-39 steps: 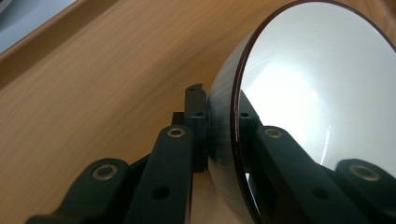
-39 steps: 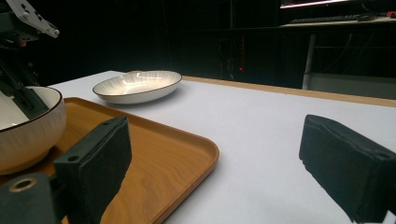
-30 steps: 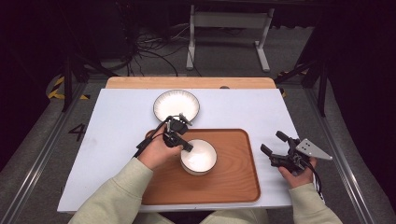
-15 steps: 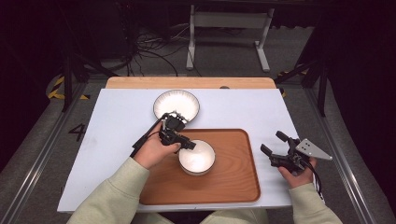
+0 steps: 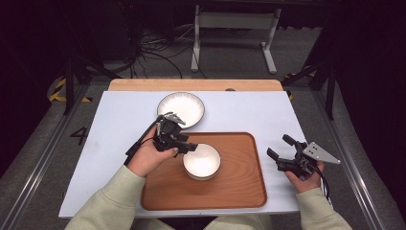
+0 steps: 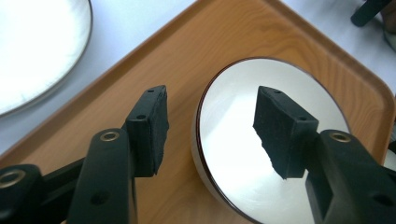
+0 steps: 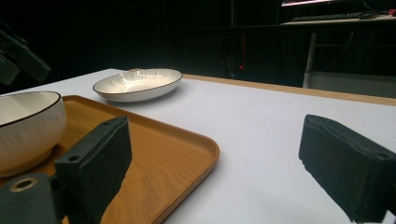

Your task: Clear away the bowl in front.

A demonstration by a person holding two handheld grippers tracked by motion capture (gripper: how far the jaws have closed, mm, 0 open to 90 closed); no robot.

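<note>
A white bowl [image 5: 202, 161] with a dark rim stands on the left half of a wooden tray [image 5: 239, 187]. My left gripper [image 5: 185, 143] hovers at the bowl's left rim. In the left gripper view its jaws have just been opening: the left gripper [image 6: 211, 131] straddles the rim of the bowl [image 6: 243, 140], one pad outside and one over the inside, neither pressing on it. My right gripper [image 5: 278, 147] rests open on the table right of the tray, with nothing between its jaws [image 7: 219, 163]. A wide white plate [image 5: 181, 109] lies behind the tray.
The tray [image 7: 154, 144] sits on a white table top [image 5: 110, 129] with a wooden strip along the far edge. In the right gripper view, the bowl [image 7: 28, 126] and plate [image 7: 137, 84] lie to the left. Cables and a stand's legs lie on the floor beyond.
The left gripper's jaws, shut on the bowl's rim a second ago, have spread and let it go; the hand rose slightly and drew back. The bowl stays on the tray. The right hand kept still.
</note>
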